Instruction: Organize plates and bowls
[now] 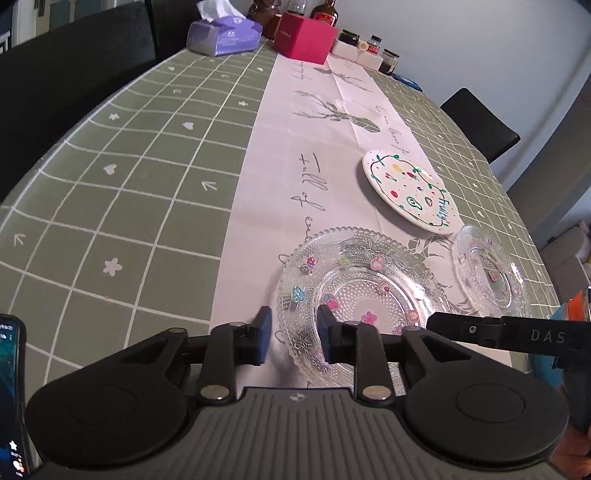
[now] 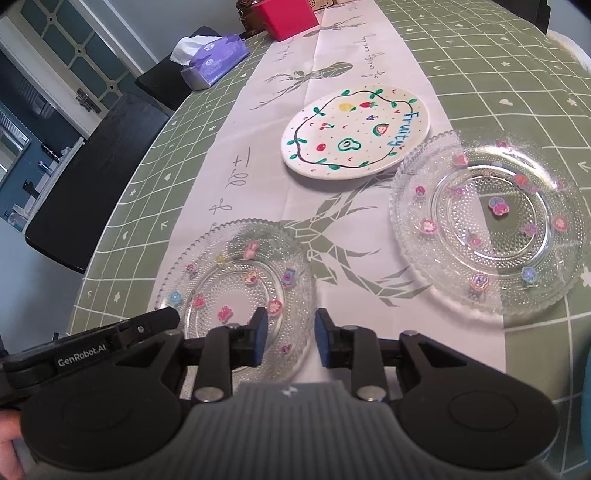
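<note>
Three plates lie flat on the table runner. A white "Fruity" plate (image 1: 410,192) (image 2: 356,131) lies farthest. A clear glass plate with stickers (image 1: 354,295) (image 2: 240,284) lies nearest both grippers. A second glass plate (image 1: 491,273) (image 2: 491,225) lies to its right. My left gripper (image 1: 293,338) is open, its jaws either side of the near glass plate's left rim. My right gripper (image 2: 290,341) is open over that plate's right rim. Both grippers are empty.
A purple tissue pack (image 1: 223,35), a pink box (image 1: 304,35) and several jars (image 1: 373,46) stand at the table's far end. Black chairs (image 2: 92,177) (image 1: 480,122) stand along both sides. A phone (image 1: 11,391) is at the left edge.
</note>
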`<move>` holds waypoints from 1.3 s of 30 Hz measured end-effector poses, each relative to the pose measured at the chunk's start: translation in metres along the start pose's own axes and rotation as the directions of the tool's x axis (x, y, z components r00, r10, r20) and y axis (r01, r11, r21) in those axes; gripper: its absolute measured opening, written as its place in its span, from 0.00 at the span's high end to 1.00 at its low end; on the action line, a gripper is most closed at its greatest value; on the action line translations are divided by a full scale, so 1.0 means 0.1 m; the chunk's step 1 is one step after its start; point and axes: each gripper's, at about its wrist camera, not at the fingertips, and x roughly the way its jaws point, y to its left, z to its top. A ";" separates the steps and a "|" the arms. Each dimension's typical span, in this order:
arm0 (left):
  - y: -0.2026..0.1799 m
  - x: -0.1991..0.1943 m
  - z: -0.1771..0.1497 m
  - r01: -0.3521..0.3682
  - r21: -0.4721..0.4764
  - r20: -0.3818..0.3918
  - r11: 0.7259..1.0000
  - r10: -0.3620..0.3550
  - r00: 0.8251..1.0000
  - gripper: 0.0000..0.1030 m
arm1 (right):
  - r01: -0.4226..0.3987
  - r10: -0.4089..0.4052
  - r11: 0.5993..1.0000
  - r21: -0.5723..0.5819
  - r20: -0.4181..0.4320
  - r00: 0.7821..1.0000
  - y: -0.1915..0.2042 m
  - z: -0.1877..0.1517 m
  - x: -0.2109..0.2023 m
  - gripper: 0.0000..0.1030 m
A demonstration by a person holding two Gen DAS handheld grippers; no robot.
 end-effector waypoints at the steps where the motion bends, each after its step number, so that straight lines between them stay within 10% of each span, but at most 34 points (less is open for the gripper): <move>1: -0.02 -0.02 0.00 -0.011 0.013 0.012 1.000 0.011 1.000 0.65 | 0.000 0.000 1.000 -0.006 0.006 1.000 0.01 0.00 -0.02 0.68; 10: -0.33 -0.32 0.03 0.012 0.157 0.158 0.987 -0.037 0.987 0.54 | 0.063 -0.052 0.989 -0.133 0.089 0.995 0.18 0.01 -0.36 0.54; 22: -1.14 -0.15 0.47 0.243 0.275 0.002 0.930 -0.253 0.967 0.54 | 0.220 -0.197 0.969 -0.111 0.183 0.963 -0.13 0.47 -0.99 0.37; 39: -1.43 0.87 0.60 0.298 0.245 -0.201 0.923 -0.253 0.946 0.54 | 0.283 -0.274 0.947 0.152 -0.075 0.959 -1.53 1.01 -0.74 0.56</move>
